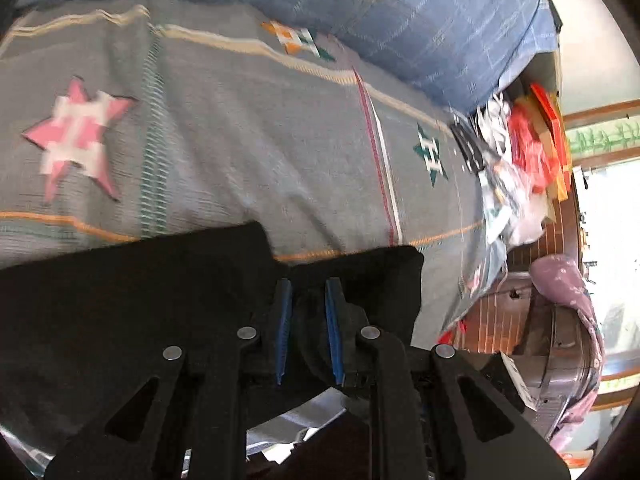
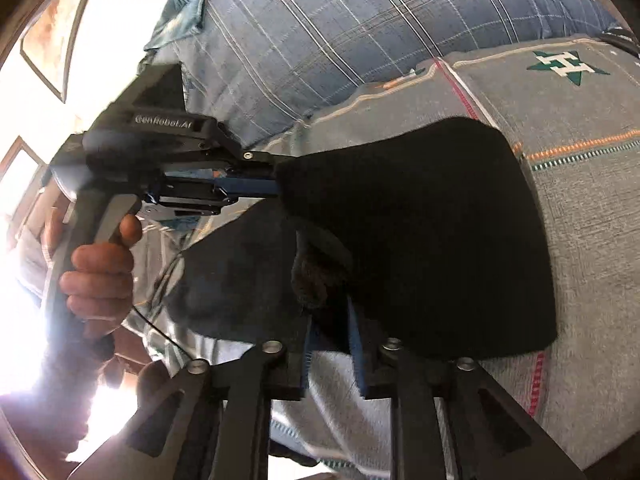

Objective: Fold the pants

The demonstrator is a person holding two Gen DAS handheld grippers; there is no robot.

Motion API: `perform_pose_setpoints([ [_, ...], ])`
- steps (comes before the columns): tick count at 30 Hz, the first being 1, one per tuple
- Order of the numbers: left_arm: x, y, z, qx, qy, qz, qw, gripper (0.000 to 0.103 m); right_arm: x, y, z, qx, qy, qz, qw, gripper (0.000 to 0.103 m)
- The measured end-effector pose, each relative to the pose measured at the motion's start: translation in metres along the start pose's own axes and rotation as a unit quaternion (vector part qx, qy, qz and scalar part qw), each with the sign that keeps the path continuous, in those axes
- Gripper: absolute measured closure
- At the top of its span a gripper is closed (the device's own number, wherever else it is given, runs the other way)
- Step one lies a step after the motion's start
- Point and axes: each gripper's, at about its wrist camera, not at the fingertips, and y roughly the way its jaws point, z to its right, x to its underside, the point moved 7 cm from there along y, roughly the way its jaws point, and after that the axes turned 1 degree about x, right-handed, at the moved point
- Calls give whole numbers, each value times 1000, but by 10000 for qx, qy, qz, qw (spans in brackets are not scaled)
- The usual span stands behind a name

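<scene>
Both grippers, left [image 1: 307, 328] and right [image 2: 332, 344], pinch black pants [image 2: 420, 232]; only right view shows hand [image 2: 100, 280].

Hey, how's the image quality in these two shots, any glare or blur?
Left wrist view: motion blur smears the bedspread, and the window at right is washed out. Right wrist view: strong glare floods the left edge around the hand; the black pants show little detail.

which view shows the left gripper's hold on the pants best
The right wrist view: it shows the left gripper from the side, shut on the black pants. The left wrist view only shows dark cloth bunched between its own blue pads.
</scene>
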Motion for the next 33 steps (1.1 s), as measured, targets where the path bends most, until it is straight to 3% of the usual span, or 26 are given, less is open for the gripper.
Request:
perform_pose_setpoints([
  [2, 2, -11, 3, 33, 118, 142, 9998, 87, 2, -13, -4, -132, -44, 21, 9999, 61],
  [4, 9, -17, 11, 277, 192, 143, 9993, 85, 6, -34, -7, -367, 13, 151, 9992, 56],
  [6, 17, -18, 21, 439, 273, 140, 9986, 73, 8, -51, 1, -530, 266, 330, 9977, 55],
  [8, 26, -16, 31, 551, 381, 141, 9977, 54, 5, -60, 17, -537, 698, 494, 9949, 52],
  [11, 40, -9, 48, 761, 536, 64, 9956, 53, 5, -58, 41, -609, 1290, 530, 9884, 52],
  [14, 45, 3, 55, 493, 666, -13, 9966, 48, 3, -46, 51, -842, 1703, 452, 9807, 52],
  [19, 38, 26, 52, 67, 689, -108, 9975, 48, 2, -30, 43, -1015, 1779, 344, 9782, 52],
  [21, 31, 31, 46, -429, 763, 5, 9962, 51, 0, -30, 36, -1040, 1704, 380, 9791, 52],
  [23, 29, 37, 40, -783, 795, -11, 9938, 76, -2, -21, 35, -1093, 1881, 264, 9757, 52],
  [28, 32, 38, 21, -689, 626, -135, 9956, 88, 4, 1, 46, -1471, 2730, 172, 9505, 52],
  [29, 33, 38, 19, -676, 609, -140, 9958, 89, 5, 5, 52, -1523, 3008, 223, 9412, 53],
  [31, 34, 36, 15, -595, 553, -153, 9966, 89, 6, 17, 62, -1876, 3740, 291, 9078, 56],
  [33, 32, 31, 12, -723, 547, -93, 9958, 89, 7, 29, 66, -2099, 4155, 252, 8847, 68],
])
